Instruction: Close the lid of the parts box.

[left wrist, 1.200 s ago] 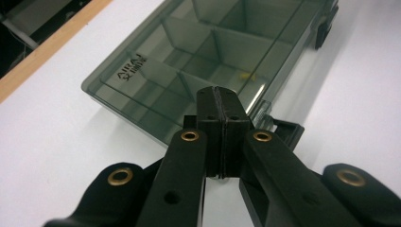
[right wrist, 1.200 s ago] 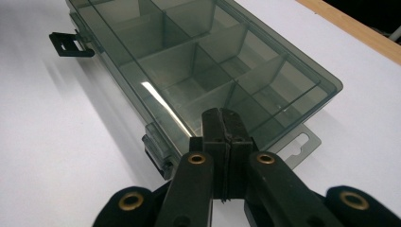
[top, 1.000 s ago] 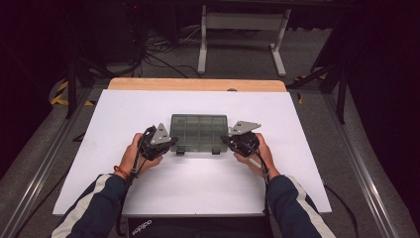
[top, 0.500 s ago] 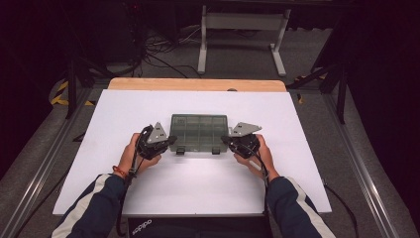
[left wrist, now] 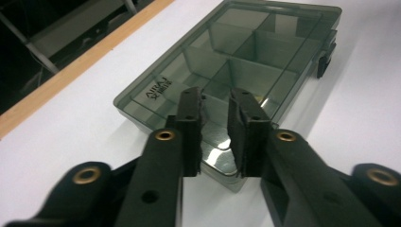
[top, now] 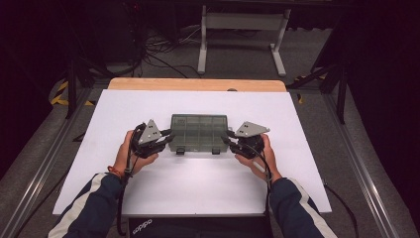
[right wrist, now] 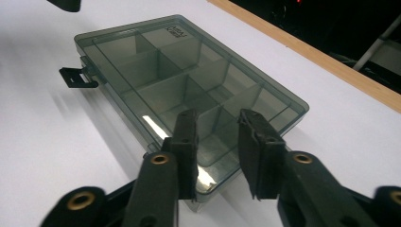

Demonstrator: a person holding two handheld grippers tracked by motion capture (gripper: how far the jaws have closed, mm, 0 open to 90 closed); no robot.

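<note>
Hands at either short end of a smoky translucent compartment box, lid shut, flat near the middle of a white tabletop. At left, left gripper against the box's end, jaws just parted to a narrow gap, box corner below the tips, pads gripping nothing. At right, right gripper likewise, jaws just opened slightly, pads off the box. Two black latches on the near edge.
</note>
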